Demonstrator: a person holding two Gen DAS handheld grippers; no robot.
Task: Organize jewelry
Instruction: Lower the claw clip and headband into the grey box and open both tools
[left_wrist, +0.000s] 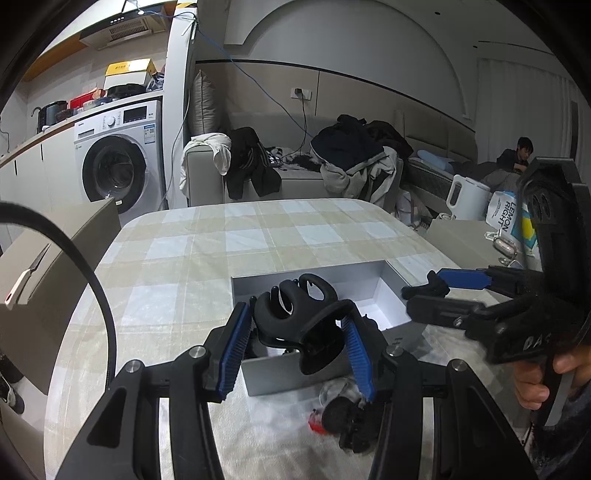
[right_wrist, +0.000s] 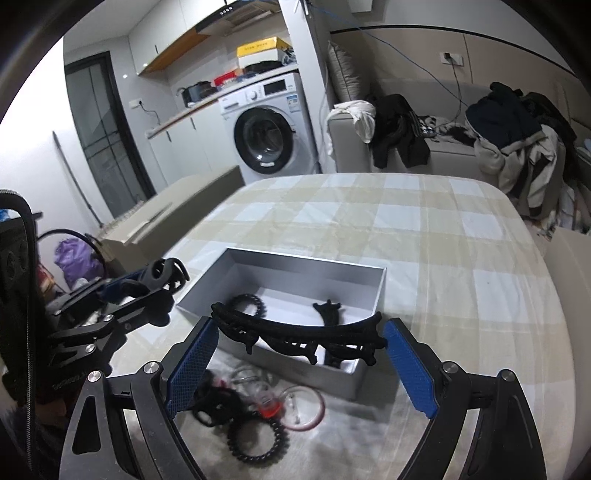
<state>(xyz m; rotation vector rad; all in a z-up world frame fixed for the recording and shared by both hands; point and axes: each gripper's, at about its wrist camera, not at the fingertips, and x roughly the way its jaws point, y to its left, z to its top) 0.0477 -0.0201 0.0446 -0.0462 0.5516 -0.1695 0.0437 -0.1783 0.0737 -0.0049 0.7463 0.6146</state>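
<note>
Up close, the matte black claw clip (left_wrist: 295, 314) has curved, interlocking teeth.

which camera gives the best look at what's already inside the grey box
The right wrist view. It looks down into the grey box, showing a black spiral hair tie and another black clip on its floor. In the left wrist view, the held black claw clip hides most of the interior.
</note>
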